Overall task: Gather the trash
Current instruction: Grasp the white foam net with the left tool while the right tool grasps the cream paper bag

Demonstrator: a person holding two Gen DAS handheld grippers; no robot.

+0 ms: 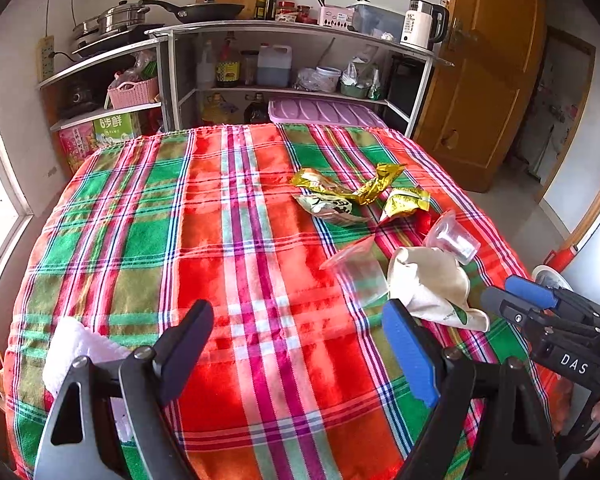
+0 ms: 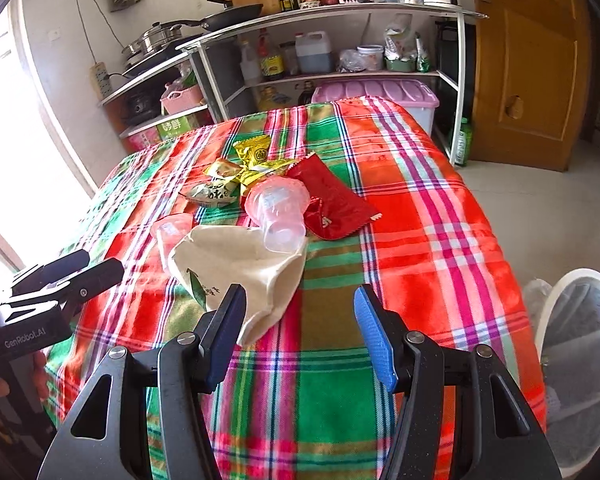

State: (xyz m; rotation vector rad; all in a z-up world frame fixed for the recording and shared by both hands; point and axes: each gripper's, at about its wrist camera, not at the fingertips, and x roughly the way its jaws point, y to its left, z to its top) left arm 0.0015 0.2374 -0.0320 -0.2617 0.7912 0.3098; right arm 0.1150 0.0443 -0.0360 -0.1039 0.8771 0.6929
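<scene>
Item: plaid tablecloth (image 1: 228, 240), red, green and pink, covering the table and bearing a cluster of trash toward its right side. Item: cream cloth pouch (image 2: 236, 264) with a green leaf print, lying crumpled nearest the grippers. Item: two clear plastic cups, both lying on their sides; one cup (image 2: 280, 216) is resting against the pouch's far edge, the second cup (image 1: 358, 270) is lying just beside the pouch on its left. Item: red wrapper (image 2: 332, 204), lying flat, touching the first cup on its right. Item: gold wrappers (image 1: 364, 186), several, twisted and crumpled, sitting beyond the cups together with a green-and-white snack packet (image 1: 328, 208). Item: left gripper (image 1: 300, 344), hovering over the near part of the cloth, its fingers standing wide apart and holding nothing. Item: right gripper (image 2: 300, 320), hovering just short of the pouch, its fingers likewise spread apart and gripping nothing. Item: white bin (image 2: 576, 360) lined with a clear bag, standing on the floor off the table's right edge. Item: white towel (image 1: 80, 348), lying at the near left corner of the table. Item: metal shelf unit (image 1: 300, 32), standing behind the table, carrying pans, bottles and a kettle.
</scene>
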